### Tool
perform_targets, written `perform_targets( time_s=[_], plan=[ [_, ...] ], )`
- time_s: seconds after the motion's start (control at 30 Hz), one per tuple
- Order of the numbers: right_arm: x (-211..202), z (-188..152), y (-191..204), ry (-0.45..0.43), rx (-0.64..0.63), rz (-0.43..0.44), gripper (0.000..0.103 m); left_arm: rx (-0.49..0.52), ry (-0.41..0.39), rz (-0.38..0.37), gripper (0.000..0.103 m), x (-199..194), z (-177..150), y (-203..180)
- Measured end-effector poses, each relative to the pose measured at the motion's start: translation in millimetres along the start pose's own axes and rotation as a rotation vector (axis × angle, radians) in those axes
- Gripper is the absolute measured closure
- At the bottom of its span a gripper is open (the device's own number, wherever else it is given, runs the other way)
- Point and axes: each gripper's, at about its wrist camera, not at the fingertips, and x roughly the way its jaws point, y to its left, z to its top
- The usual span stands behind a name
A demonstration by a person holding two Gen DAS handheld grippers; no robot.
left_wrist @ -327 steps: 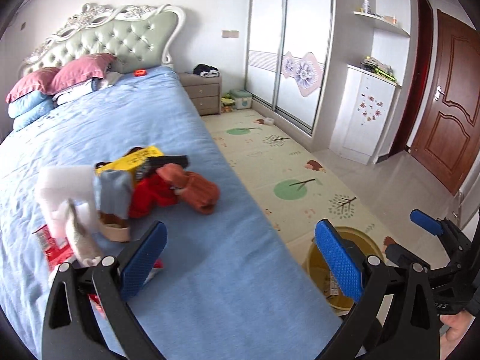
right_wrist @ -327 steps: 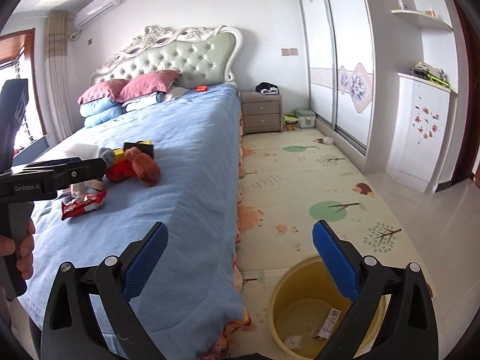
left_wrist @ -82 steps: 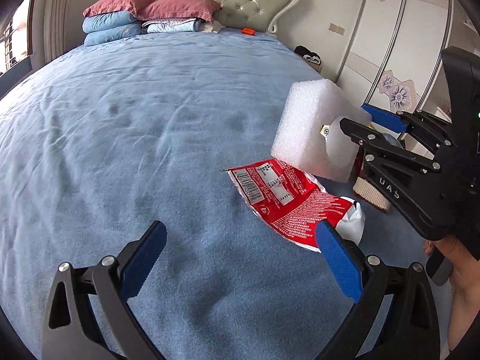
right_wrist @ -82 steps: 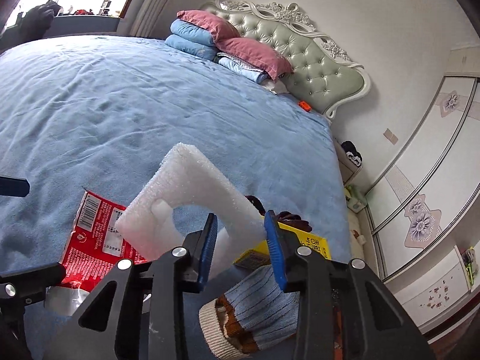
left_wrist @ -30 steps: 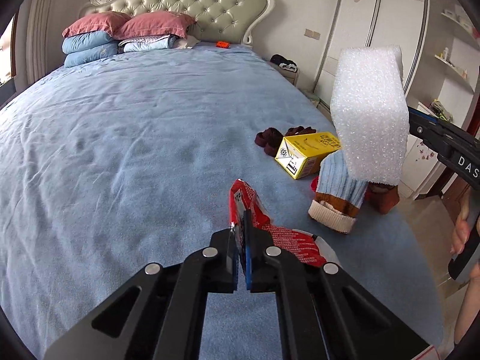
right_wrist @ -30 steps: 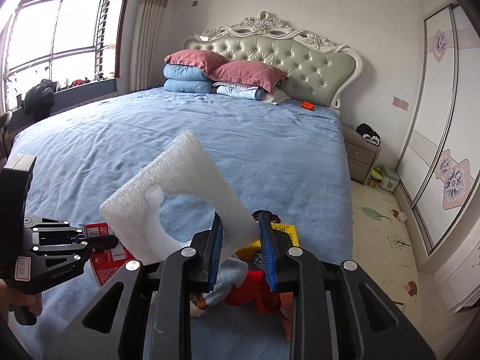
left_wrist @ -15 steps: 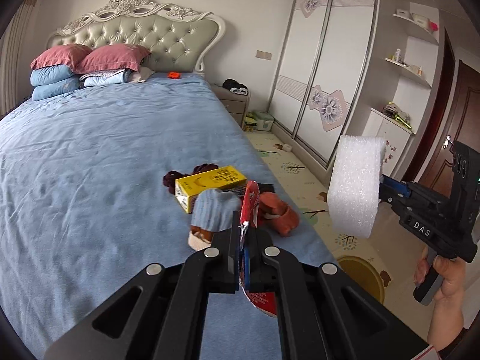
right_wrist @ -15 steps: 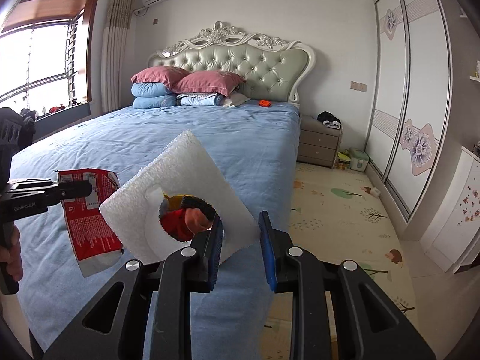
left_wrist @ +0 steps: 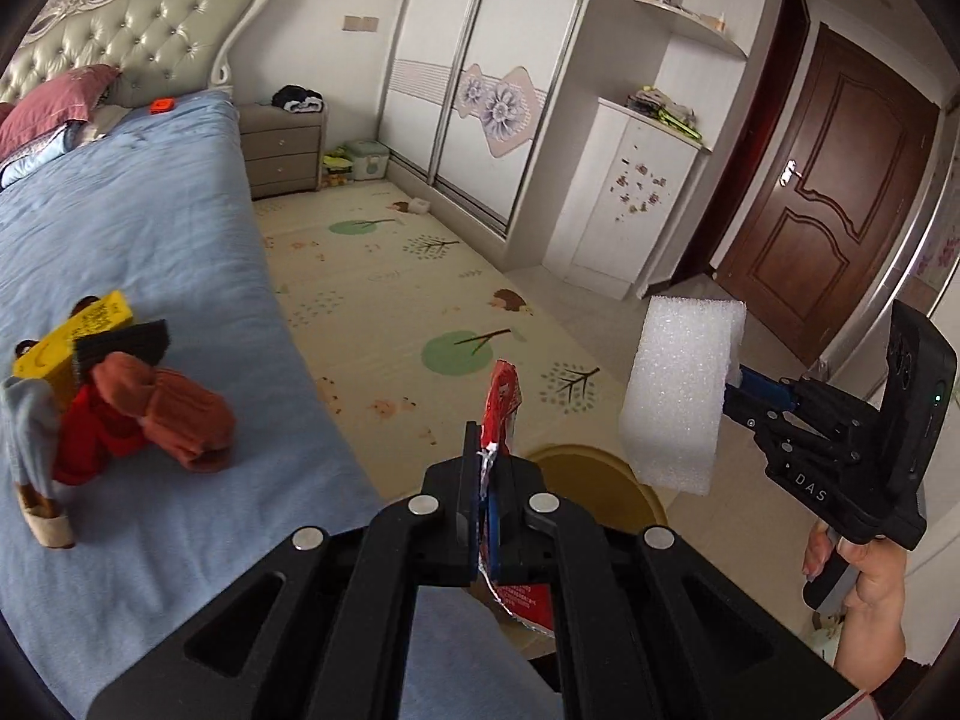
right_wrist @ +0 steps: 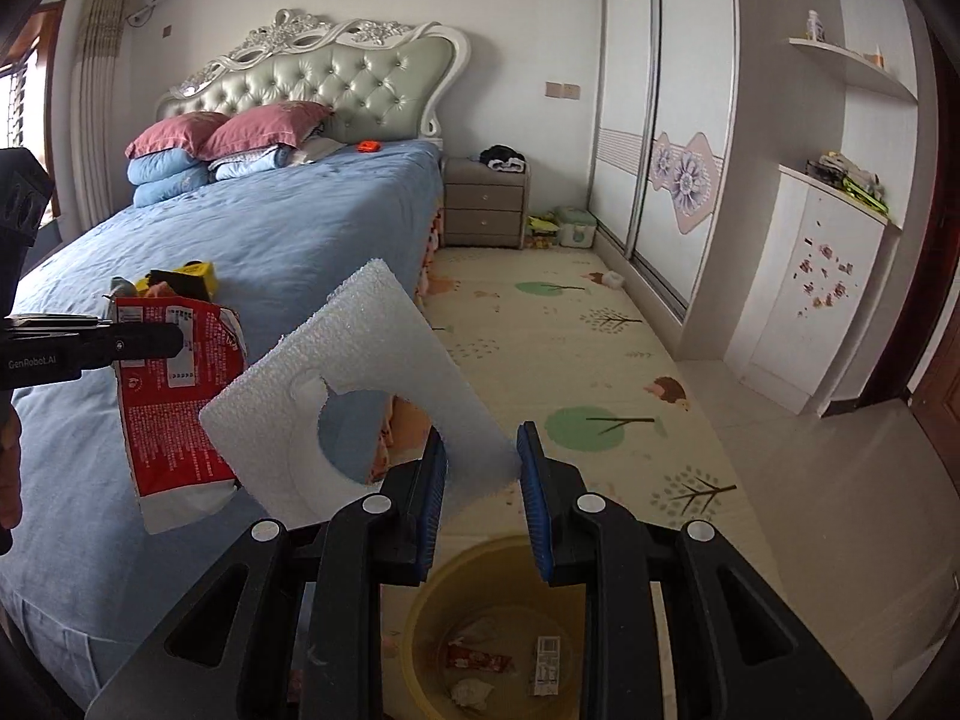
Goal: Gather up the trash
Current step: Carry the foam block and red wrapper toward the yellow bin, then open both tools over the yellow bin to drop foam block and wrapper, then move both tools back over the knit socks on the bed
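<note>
Firstly, left wrist view: left gripper (left_wrist: 486,501) clenched on crumpled red foil snack wrapper (left_wrist: 503,405), held above round yellow plastic bin (left_wrist: 591,474). Right wrist view: right gripper (right_wrist: 480,501) grasped white foam block (right_wrist: 360,384) over that bin (right_wrist: 420,630).

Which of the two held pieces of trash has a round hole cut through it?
The white foam block in the right gripper; the red snack wrapper in the left gripper has none.

Red wrapper (right_wrist: 180,396), white foam (right_wrist: 360,384), yellow bin (right_wrist: 432,612)
</note>
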Motion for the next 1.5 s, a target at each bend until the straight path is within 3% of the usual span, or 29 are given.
perform_targets(
  time_s=[0.23, 0.5, 0.9, 0.93, 0.97, 1.03, 1.07, 1.3, 1.5],
  plan=[
    [5.5, -51.5, -51.6, 0.116, 0.059, -0.084, 0.079, 0.092, 0.154, -0.045, 0.101, 85.8, -1.4, -55.6],
    [27.0, -94.1, -85.8, 0.226, 0.101, -0.134, 0.079, 0.148, 0.324, -0.077, 0.101, 168.8, -14.5, -93.8],
    [56.9, -127.7, -110.2, 0.322, 0.152, -0.128, 0.078, 0.191, 0.412, -0.069, 0.099, 211.0, -28.6, -106.3],
    [59.0, -127.9, -110.0, 0.332, 0.150, -0.125, 0.074, 0.192, 0.413, -0.068, 0.093, 212.9, -27.9, -106.8],
    [61.8, -128.4, -110.9, 0.341, 0.148, -0.123, 0.049, 0.186, 0.417, -0.063, 0.085, 215.5, -27.7, -107.2],
    [63.7, -128.9, -112.3, 0.338, 0.144, -0.151, 0.027, 0.161, 0.425, -0.054, 0.024, 216.0, -26.2, -102.2],
    [63.3, -129.5, -111.9, 0.333, 0.138, -0.158, 0.029, 0.153, 0.414, -0.030, 0.016, 214.2, -25.9, -100.3],
    [63.8, -135.6, -113.0, 0.344, 0.163, -0.133, 0.029, 0.146, 0.464, -0.001, 0.012, 221.5, -34.4, -95.6],
    [65.7, -135.1, -107.5, 0.350, 0.163, -0.108, 0.029, 0.201, 0.483, 0.027, 0.012, 221.7, -43.6, -103.6]
  ],
)
